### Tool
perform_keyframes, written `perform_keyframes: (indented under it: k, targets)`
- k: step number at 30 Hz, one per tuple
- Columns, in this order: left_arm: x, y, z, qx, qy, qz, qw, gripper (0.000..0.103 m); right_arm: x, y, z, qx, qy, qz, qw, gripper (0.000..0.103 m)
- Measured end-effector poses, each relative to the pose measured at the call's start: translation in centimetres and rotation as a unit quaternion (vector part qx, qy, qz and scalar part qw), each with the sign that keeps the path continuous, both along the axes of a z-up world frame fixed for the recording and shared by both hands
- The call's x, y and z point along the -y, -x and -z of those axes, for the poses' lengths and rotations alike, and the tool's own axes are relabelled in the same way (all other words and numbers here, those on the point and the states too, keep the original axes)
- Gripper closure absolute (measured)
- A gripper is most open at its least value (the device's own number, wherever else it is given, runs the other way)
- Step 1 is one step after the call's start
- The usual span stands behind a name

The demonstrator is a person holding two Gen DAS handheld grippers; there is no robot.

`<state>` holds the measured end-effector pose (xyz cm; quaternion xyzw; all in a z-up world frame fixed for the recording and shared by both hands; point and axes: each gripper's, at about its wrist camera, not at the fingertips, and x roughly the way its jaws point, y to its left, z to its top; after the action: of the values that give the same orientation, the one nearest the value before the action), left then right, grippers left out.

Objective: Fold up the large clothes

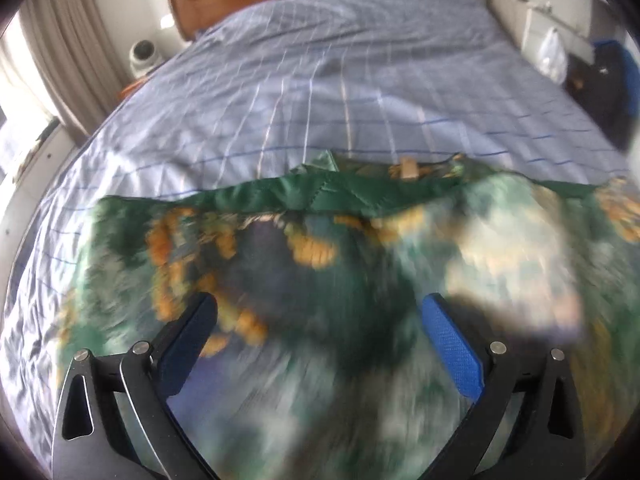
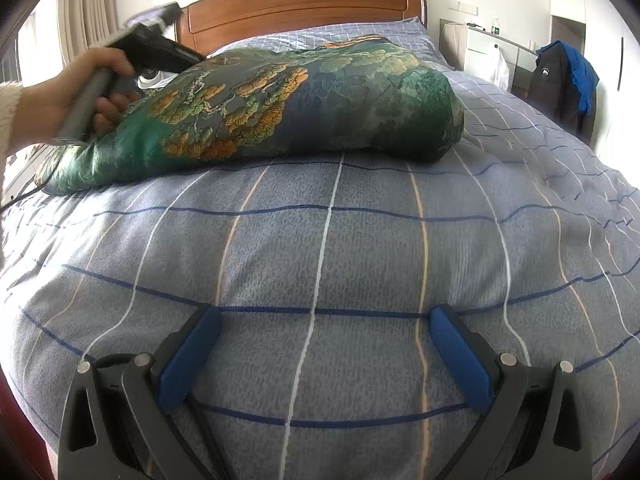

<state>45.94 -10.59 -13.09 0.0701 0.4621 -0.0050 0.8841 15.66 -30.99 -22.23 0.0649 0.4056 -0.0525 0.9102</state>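
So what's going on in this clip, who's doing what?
A person with a handheld gripper in each hand is working on a green and orange patterned garment lying bunched on a bed with a blue checked cover. The left gripper hovers over the garment, jaws open and empty. The right gripper is over bare cover, also open, away from the garment.

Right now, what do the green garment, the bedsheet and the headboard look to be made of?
Garment: looks like a silky, satin-like fabric, glossy highlights on the green edge, printed or woven orange and teal pattern; which one, I cannot tell.
Bedsheet: matte woven cloth, likely cotton, faintly mottled grey-blue with thin check lines.
Headboard: reddish wood or veneer, visible grain, polished sheen.
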Motion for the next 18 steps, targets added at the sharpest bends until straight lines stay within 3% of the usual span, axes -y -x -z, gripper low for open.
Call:
perform_keyframes:
  k: [6, 9, 11, 13, 15, 18]
  targets:
    - [-2.3, 7.3, -2.0, 0.013, 0.022, 0.045, 0.9987, 0.001, 0.4, 0.0, -0.4, 0.0, -0.007, -0.009, 1.0, 0.0]
    - [-3.7, 10.5, -1.8, 0.015, 0.024, 0.063, 0.9976, 0.001, 1.7, 0.7, -2.1, -0.003, -0.032, -0.023, 0.999, 0.0]
    - [-4.2, 12.0, -1.7, 0.018, 0.024, 0.07, 0.9971, 0.001, 3.6, 1.3, -4.3, 0.027, -0.056, -0.001, 0.998, 0.0]
    - [-4.3, 12.6, -1.7, 0.017, 0.021, 0.076, 0.9967, 0.001, 6.6, 1.3, -6.8, 0.075, -0.104, 0.011, 0.992, 0.0]
    - [-4.2, 12.4, -1.7, 0.021, 0.016, 0.077, 0.9967, 0.001, 10.0, -0.4, -8.4, 0.095, -0.173, 0.005, 0.98, 0.0]
    - [-4.2, 11.0, -1.9, 0.029, 0.034, 0.054, 0.9975, 0.001, 14.4, -5.1, -7.8, 0.079, -0.292, -0.02, 0.953, 0.0]
